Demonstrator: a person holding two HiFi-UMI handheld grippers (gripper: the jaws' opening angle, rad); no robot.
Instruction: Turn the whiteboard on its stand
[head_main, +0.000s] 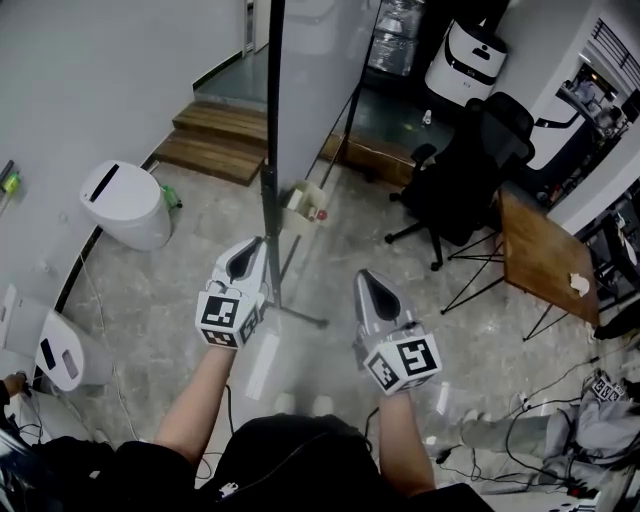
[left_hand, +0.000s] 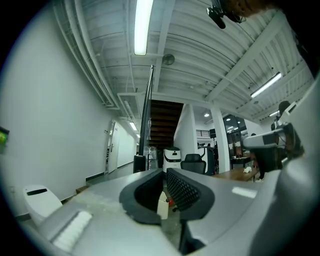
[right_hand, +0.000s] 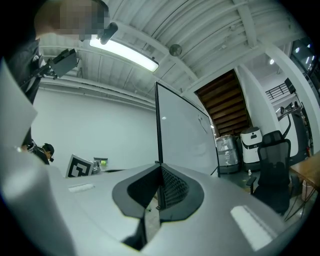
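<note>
The whiteboard (head_main: 312, 90) stands edge-on to me in the head view, on a black post (head_main: 270, 190) with a foot bar (head_main: 300, 317) on the floor. A small tray (head_main: 303, 210) with a red item hangs low on the stand. My left gripper (head_main: 250, 246) is held level right beside the post, its jaws a narrow slit apart with nothing between them (left_hand: 164, 171). Further right, my right gripper (head_main: 366, 276) is off the stand, with its jaws together and empty (right_hand: 160, 166). In the right gripper view the whiteboard (right_hand: 182, 135) rises ahead with its dark edge above the jaws.
A white lidded bin (head_main: 125, 205) sits to the left by the wall and wooden steps (head_main: 215, 140) lie behind the board. To the right are a black office chair (head_main: 465, 175) and a wooden table (head_main: 545, 255). Cables (head_main: 560, 440) trail over the floor at lower right.
</note>
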